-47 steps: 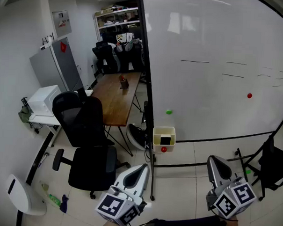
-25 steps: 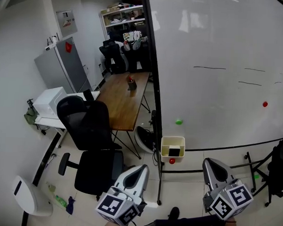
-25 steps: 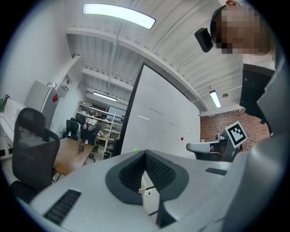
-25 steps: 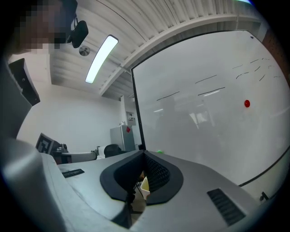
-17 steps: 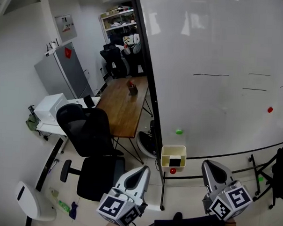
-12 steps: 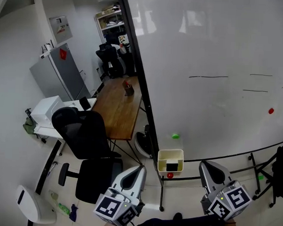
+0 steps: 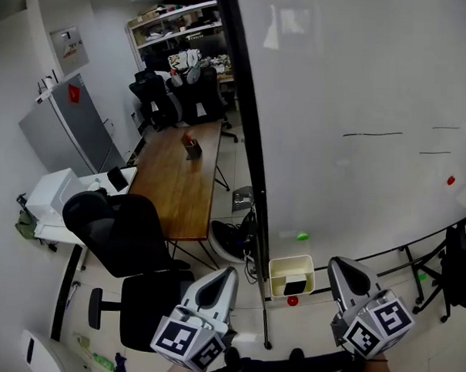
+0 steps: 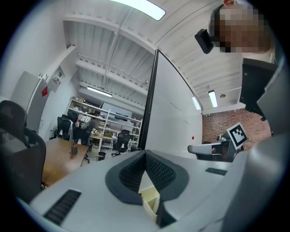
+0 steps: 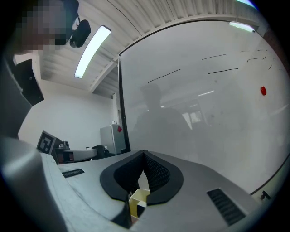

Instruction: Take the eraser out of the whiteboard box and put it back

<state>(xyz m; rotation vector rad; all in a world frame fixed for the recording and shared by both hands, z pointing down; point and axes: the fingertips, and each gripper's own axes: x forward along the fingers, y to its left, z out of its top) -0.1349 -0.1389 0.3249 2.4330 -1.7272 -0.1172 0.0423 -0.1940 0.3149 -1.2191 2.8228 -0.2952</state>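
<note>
Black, blocky eraser (image 7: 295, 285) sits in a cream box (image 7: 280, 263) at lower centre, between left gripper (image 7: 228, 273) and right gripper (image 7: 340, 265), both clenched empty.

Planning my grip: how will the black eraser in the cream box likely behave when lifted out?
The eraser looks small and blocky: probably light, stiff, unlikely to roll. It sits in the open-topped box, so it should lift straight up. The box sits at the whiteboard's lower edge and might shift if nudged.
</note>
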